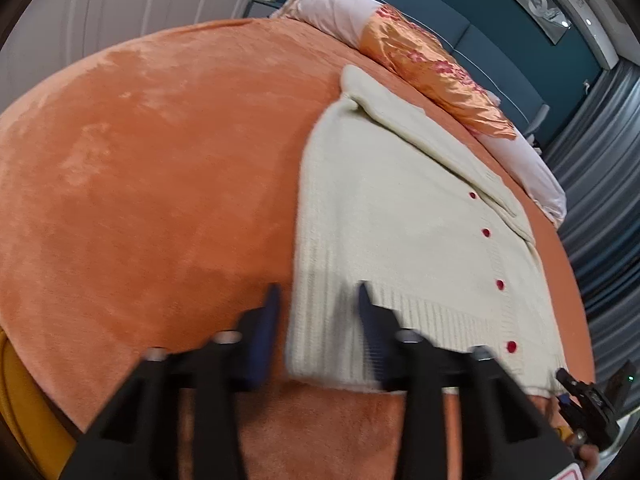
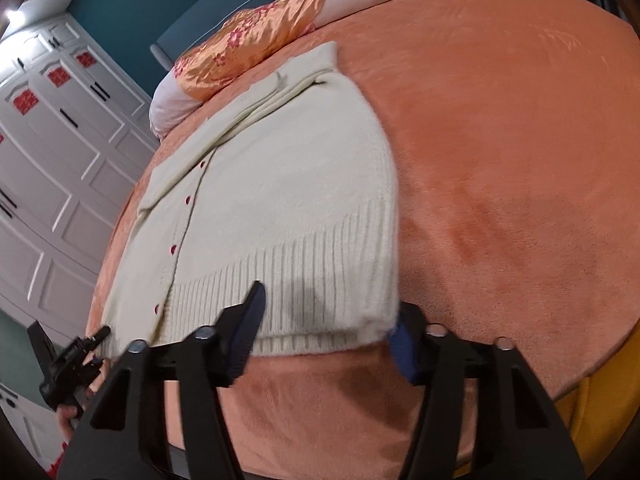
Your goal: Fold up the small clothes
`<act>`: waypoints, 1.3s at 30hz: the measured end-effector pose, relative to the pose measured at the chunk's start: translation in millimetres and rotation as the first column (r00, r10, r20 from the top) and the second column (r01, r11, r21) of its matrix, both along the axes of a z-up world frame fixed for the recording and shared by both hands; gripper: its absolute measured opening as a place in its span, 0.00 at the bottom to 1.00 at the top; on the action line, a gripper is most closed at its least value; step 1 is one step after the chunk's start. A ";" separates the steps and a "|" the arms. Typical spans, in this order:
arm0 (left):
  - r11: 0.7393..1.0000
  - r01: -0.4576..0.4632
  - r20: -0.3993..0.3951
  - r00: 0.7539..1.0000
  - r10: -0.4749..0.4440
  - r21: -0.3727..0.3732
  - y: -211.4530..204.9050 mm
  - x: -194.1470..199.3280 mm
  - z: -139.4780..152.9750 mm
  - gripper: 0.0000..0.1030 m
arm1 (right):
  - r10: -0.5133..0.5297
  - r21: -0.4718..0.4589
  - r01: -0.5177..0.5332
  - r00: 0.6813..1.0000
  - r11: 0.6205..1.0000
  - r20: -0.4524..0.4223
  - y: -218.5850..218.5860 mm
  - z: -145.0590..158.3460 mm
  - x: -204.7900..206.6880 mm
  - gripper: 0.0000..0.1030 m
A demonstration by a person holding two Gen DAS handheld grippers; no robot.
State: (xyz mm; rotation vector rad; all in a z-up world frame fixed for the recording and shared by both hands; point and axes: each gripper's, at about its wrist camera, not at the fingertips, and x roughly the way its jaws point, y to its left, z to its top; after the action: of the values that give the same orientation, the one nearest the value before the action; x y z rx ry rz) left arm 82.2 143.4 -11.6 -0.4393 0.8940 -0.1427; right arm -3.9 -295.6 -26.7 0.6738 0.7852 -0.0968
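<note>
A cream knitted cardigan (image 1: 400,200) (image 2: 300,180) with red buttons lies flat on the orange bed blanket (image 1: 140,160), ribbed hem towards me. My left gripper (image 1: 318,290) stands at the hem's left corner; its blue-padded fingers are close together with the ribbed fabric filling the gap. My right gripper (image 2: 330,298) straddles the hem's right corner, jaws wider apart, one finger over the ribbing and the other at the corner's edge, the fabric flat between them. Each gripper shows small at the other view's lower edge, with a hand behind it. Both views are blurred.
An orange satin pillow (image 1: 432,68) (image 2: 256,44) and a pale pillow lie past the cardigan's collar against a teal headboard (image 1: 500,48). A white wardrobe (image 2: 52,140) stands on one side of the bed, grey curtains (image 1: 600,200) on the other. The bed's front edge drops off just below the hem.
</note>
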 end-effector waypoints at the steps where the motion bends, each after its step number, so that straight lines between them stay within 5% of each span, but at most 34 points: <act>1: 1.000 0.013 -0.004 1.000 -0.013 -0.017 -0.1 0.3 -0.6 0.09 | -0.003 0.025 0.003 1.000 1.000 -0.009 -2.8 -3.6 -0.1 0.13; 2: 1.000 0.015 0.001 1.000 -0.015 -0.012 -0.9 -0.3 0.9 0.09 | -0.005 0.045 0.005 1.000 0.999 -0.010 -4.5 -5.5 -0.7 0.07; 14: 0.999 0.034 0.050 0.998 -0.034 -0.017 0.1 -36.2 42.0 0.06 | -0.007 0.082 0.000 0.997 0.997 0.076 -4.5 22.2 -35.5 0.04; 18: 0.999 0.045 0.003 0.999 -0.045 0.006 6.8 -36.2 38.4 0.06 | 0.017 0.104 -0.015 1.000 0.994 -0.022 -7.8 12.1 -36.4 0.02; 20: 0.999 0.038 -0.008 0.999 -0.038 -0.026 10.3 -32.9 32.3 0.09 | 0.005 0.130 0.002 0.999 0.992 -0.052 -11.6 5.8 -32.1 0.08; 22: 0.996 0.025 -0.030 0.999 -0.027 -0.080 12.2 -27.8 26.1 0.27 | -0.029 0.115 0.034 0.999 0.993 -0.041 -14.7 9.4 -30.6 0.46; 24: 0.996 -0.012 -0.043 0.999 0.008 -0.083 12.4 -25.9 24.6 0.52 | -0.065 0.049 0.065 0.998 0.997 -0.011 -14.4 18.2 -31.1 0.70; 30: 0.992 -0.054 -0.054 0.997 0.048 -0.113 12.1 -6.8 20.3 0.63 | -0.069 0.020 0.071 0.995 0.997 -0.067 -17.4 6.2 -8.0 0.73; 32: 0.991 -0.037 -0.074 0.997 0.028 -0.125 5.2 5.8 15.8 0.63 | -0.054 0.026 0.056 0.997 0.998 -0.051 -14.2 7.5 1.5 0.65; 34: 0.989 -0.015 -0.090 0.996 0.002 -0.145 -1.4 17.0 12.9 0.55 | -0.033 0.062 0.037 0.997 0.997 -0.067 -11.1 6.0 13.9 0.33; 35: 0.989 -0.004 -0.102 0.995 -0.011 -0.149 -4.0 21.2 12.1 0.40 | -0.028 0.067 0.033 0.997 0.997 -0.078 -9.3 6.9 21.0 0.22; 36: 0.989 0.022 -0.123 0.992 -0.041 -0.148 -9.2 28.4 11.7 0.06 | -0.023 0.065 0.028 0.997 0.997 -0.078 -7.3 9.1 23.9 0.07; 39: 0.993 0.038 -0.089 0.995 -0.049 -0.114 -12.7 28.9 31.6 0.07 | -0.019 0.027 0.019 1.000 0.999 -0.018 -3.2 32.9 18.5 0.06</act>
State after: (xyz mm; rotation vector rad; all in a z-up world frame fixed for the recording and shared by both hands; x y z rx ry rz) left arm 111.1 130.7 20.0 -0.5345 0.9895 -0.2149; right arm 14.6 -298.7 6.1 0.7069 0.7987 -0.1100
